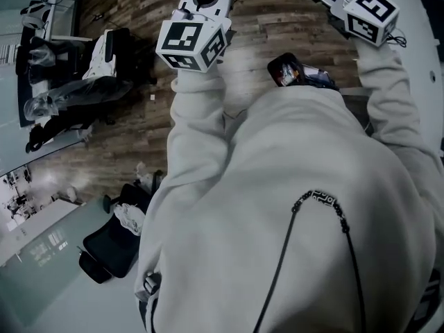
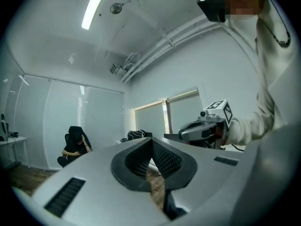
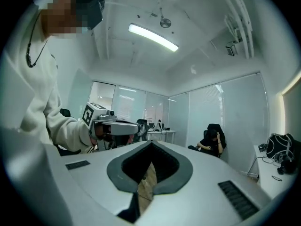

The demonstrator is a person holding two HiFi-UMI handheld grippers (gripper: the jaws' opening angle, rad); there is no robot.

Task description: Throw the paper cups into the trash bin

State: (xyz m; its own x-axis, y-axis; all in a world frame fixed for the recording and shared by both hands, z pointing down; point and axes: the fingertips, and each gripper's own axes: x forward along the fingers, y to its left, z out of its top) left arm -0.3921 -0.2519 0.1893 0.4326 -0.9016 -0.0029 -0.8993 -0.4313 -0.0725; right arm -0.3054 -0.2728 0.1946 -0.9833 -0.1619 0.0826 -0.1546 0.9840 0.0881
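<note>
Left gripper (image 2: 151,147): jaws pressed together, nothing between them. Right gripper (image 3: 149,147): likewise closed and empty.

Paper cups: we find none in any view.

Hazard: the grippers, held level and side by side, could knock together.

The head view alone gives the wooden floor (image 1: 139,116) and a dark container (image 1: 300,71), perhaps the bin. The gripper views alone give a seated person (image 3: 211,142).

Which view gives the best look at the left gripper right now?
The right gripper view: it shows the left gripper side-on, nearly whole. The head view shows mainly its marker cube from above; its own view shows only its closed, empty jaws.
</note>
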